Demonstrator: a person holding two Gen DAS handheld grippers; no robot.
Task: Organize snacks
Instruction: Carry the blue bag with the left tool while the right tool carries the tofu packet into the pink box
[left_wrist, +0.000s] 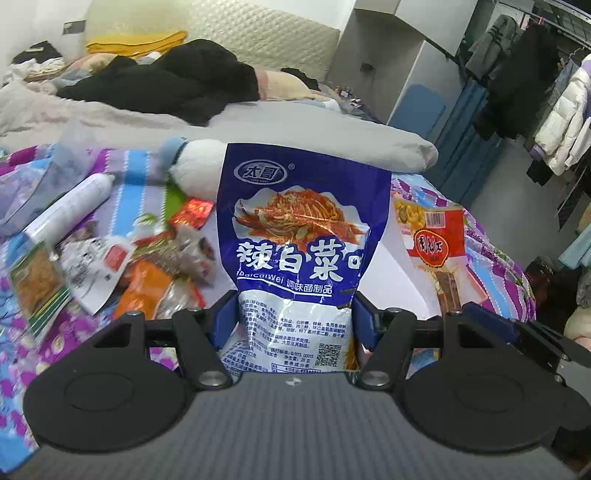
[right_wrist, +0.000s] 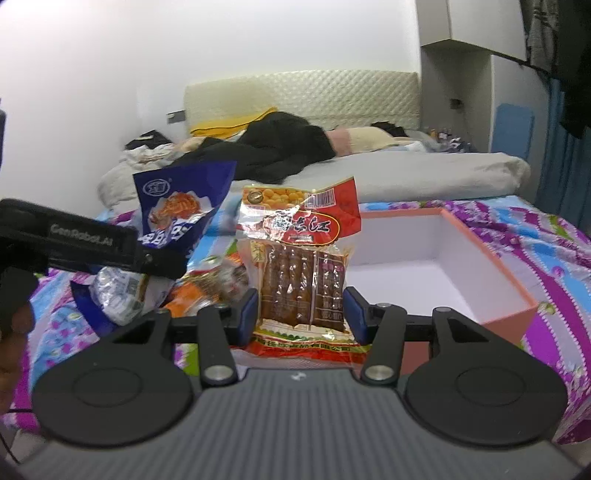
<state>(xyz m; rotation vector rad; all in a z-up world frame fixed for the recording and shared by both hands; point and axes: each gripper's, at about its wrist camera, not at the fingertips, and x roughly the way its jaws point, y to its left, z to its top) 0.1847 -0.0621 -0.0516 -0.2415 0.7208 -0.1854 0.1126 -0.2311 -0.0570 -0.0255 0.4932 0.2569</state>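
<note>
L claw (left_wrist: 293, 317) clamps blue packet (left_wrist: 301, 236), label "BaicaiWei"; R claw (right_wrist: 301, 314) clamps red sausage packet (right_wrist: 301, 258); "GenRobot.AI" on L claw body.

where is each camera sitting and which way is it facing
Left wrist: rides on the left gripper, looking along its jaws across the bed toward the headboard; jaws shut on the blue packet, snack pile to the left, right gripper's tip at the right edge.
Right wrist: rides on the right gripper, facing the same way; jaws shut on the red packet, open box to the right, left gripper and part of a hand at left.
Shared: both packets, the box, the bed.
</note>
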